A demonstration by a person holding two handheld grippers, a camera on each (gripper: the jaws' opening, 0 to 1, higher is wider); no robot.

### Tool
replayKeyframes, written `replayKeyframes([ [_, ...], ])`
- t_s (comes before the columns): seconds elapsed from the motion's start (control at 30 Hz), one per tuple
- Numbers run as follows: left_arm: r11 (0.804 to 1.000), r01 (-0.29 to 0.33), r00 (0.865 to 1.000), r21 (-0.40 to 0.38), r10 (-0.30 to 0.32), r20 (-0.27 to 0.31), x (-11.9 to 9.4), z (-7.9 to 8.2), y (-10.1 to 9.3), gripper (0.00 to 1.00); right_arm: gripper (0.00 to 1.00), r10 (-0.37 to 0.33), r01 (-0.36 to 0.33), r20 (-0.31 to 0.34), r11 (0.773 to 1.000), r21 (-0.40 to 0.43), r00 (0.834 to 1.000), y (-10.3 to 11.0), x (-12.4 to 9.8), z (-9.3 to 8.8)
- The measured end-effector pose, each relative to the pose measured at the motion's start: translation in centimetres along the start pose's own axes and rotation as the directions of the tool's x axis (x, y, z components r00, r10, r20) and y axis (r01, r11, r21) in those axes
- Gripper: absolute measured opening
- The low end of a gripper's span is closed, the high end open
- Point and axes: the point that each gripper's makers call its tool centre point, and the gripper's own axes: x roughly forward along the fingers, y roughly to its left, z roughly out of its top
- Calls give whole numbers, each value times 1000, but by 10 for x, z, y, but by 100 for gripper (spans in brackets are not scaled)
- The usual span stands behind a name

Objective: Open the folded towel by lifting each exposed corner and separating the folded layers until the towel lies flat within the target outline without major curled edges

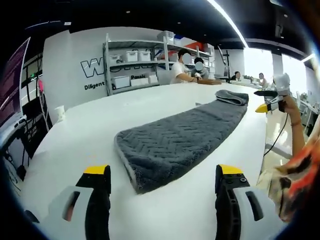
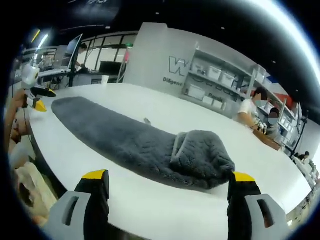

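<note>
- Towel [image 1: 180, 137]: long grey strip on the white bench [image 1: 75, 150], one end folded over [image 2: 200, 155].
- Left gripper [image 1: 162, 200]: fingers wide, empty, near the towel's flat end.
- Right gripper [image 2: 167, 200]: fingers wide, empty, near the folded end.

grey towel [image 1: 180, 135] is plush, ribbed cloth; the white table [image 1: 90, 130] looks smooth and matt.

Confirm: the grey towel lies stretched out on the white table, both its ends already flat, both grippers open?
Not quite. One end of the towel is still folded over in a bunched lump, as the right gripper view shows. Otherwise right: white table, left gripper and right gripper open.
</note>
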Motion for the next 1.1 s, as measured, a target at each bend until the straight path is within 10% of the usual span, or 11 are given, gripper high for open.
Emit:
replayKeyframes([
  [0.27,996,6,999,-87,-2,46,3,1,9,60,98,14,-14,-1,1000,-17,1000,5,1,0],
  [1.1,974,25,1000,-225,-25,2,36,13,45,36,96,26,-26,16,1000,-11,1000,4,3,2],
])
